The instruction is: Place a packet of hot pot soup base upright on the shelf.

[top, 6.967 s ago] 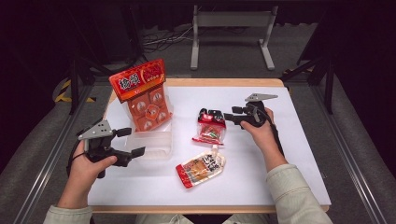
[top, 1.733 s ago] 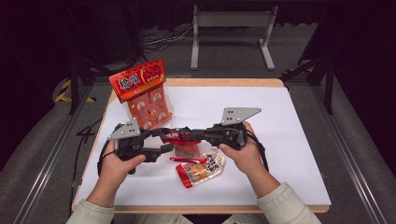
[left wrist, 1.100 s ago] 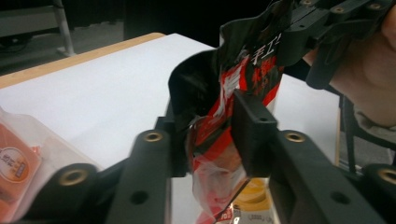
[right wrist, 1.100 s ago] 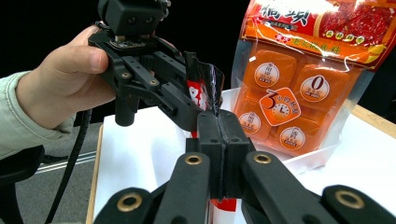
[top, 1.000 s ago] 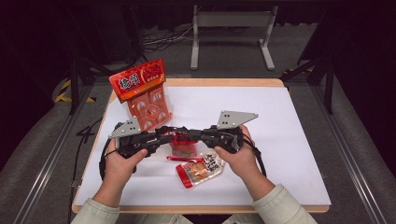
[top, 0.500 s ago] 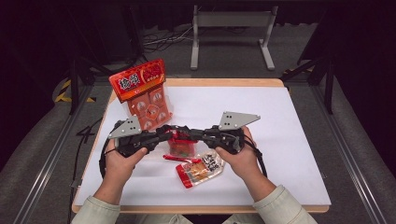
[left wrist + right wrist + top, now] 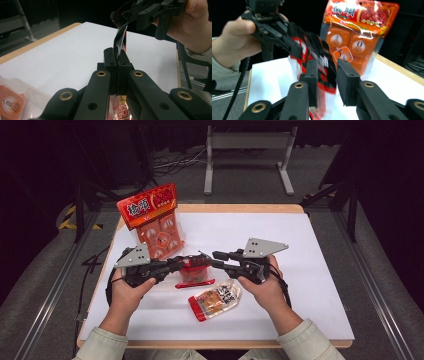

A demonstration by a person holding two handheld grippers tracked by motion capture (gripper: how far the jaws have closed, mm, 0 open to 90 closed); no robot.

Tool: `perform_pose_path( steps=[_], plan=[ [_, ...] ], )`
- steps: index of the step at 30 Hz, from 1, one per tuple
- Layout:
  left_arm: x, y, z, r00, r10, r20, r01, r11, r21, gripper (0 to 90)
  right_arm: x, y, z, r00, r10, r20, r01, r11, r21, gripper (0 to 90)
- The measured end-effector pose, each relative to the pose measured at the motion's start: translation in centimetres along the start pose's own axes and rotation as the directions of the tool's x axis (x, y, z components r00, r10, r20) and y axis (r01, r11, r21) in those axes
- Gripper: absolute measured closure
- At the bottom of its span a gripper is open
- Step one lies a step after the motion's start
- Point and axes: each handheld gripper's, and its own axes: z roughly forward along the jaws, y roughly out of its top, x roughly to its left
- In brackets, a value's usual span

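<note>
A small red and black snack packet hangs just above the white table, between my two grippers. My left gripper is shut on one edge of it; in the left gripper view the jaws pinch the crumpled film. My right gripper comes in from the other side. Its jaws have just been opening and now stand apart, with the blurred packet still between them and no pad pressing on it.
A big orange bag stands upright at the back left, in a clear tub. A second snack packet lies flat near the front, below the grippers.
Seven seconds ago the hands were apart, with the right gripper at the packet on the table. They then met at mid-table with the packet raised between them, and have hardly moved in the last second.
</note>
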Motion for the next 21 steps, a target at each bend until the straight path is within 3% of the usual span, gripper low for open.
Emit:
perform_pose_path(
  steps=[3,5,6,9,14,21],
  plan=[
    [0.0,0.1,-0.1,1.0,0.002,-0.003,-0.002,1.0,0.002,89.7,-0.2,-0.4,-0.3,0.9998,-0.006,0.02,0.006,1.0,0.027,67.0],
    [0.0,0.1,-0.2,0.9999,0.01,-0.004,-0.01,0.9999,0.003,89.7,-0.4,-0.5,-0.4,0.9998,0.004,0.018,-0.005,0.999,0.04,65.7],
    [0.0,0.2,-0.3,1.0,0.005,-0.003,-0.005,1.0,-0.001,89.7,-0.8,-0.8,-0.7,0.9991,0.017,0.04,-0.019,0.997,0.07,64.9],
    [0.1,0.3,-0.6,1.0,0.009,-0.004,-0.009,1.0,-0.004,89.7,-1.2,-1.0,-1.0,0.998,0.041,0.047,-0.044,0.996,0.075,64.5],
    [0.1,0.4,-1.1,0.9999,0.007,-0.014,-0.007,0.9998,-0.02,89.7,-2.1,-1.3,-2.0,0.9918,0.056,0.115,-0.069,0.99,0.119,65.6],
    [0.3,0.7,-1.6,0.9998,0.015,-0.012,-0.016,0.9994,-0.032,89.7,-2.7,-1.4,-2.8,0.9877,0.077,0.136,-0.092,0.99,0.11,66.1]
  ],
)
